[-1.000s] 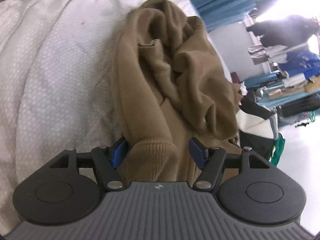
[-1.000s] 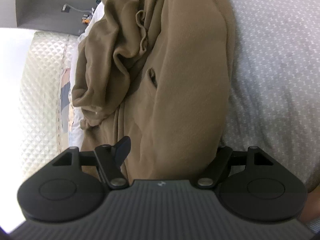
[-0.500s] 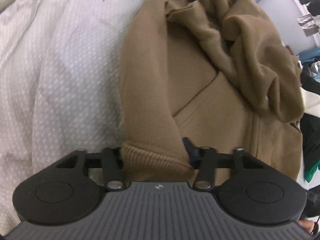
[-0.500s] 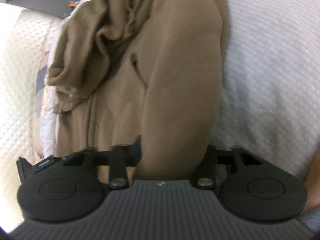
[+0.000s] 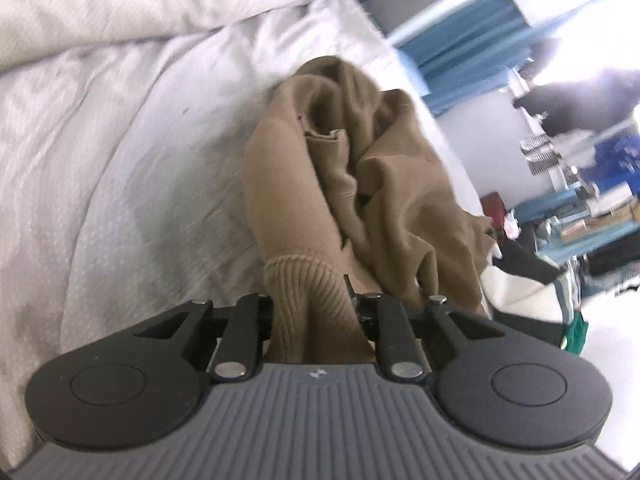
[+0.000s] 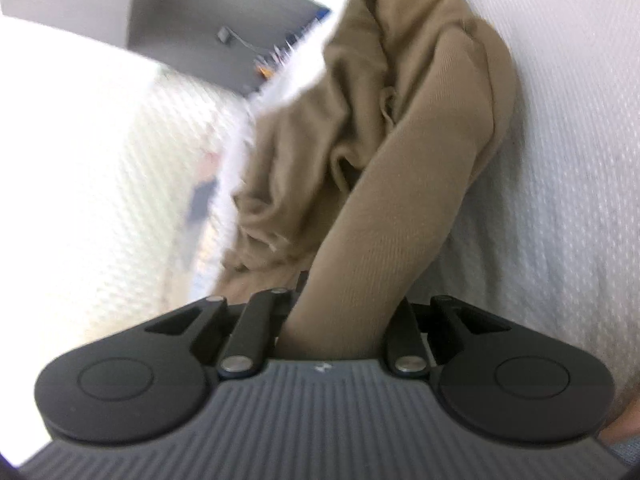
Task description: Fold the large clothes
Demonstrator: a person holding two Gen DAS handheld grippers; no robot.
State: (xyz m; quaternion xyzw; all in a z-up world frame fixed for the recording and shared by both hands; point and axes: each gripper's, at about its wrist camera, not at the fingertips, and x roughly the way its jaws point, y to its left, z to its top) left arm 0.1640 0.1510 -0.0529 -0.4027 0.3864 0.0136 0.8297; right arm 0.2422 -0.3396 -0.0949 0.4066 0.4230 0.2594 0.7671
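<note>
we find the task at an early stage. the sweatshirt (image 5: pixel 360 184) lies bunched on the bed (image 5: pixel 132 168), centre of the left view, with no flat panel and no finished fold in either view. the left gripper (image 5: pixel 310 300) is clenched on the ribbed cuff (image 5: pixel 304 280) at lower centre. the right gripper (image 6: pixel 340 312) is clenched on a smooth stretch of the same garment, which we judge to be a sleeve or side edge; its fingertips are hidden by the cloth. the fabric runs taut from each gripper up into the heap (image 6: pixel 312 152), so we judge that spreading, squaring and all folds remain.

edges and room: in the left view the bed edge runs down the right of the frame, just beside the sweatshirt, with other clothes (image 5: pixel 520 288) and room clutter beyond. bare bedding fills the left half of that view. in the right view open bedding lies on the right of the frame; a quilted panel (image 6: pixel 120 180) stands at the left, near the heap. we judge the free room to be on the bedding side, away from the drop.
</note>
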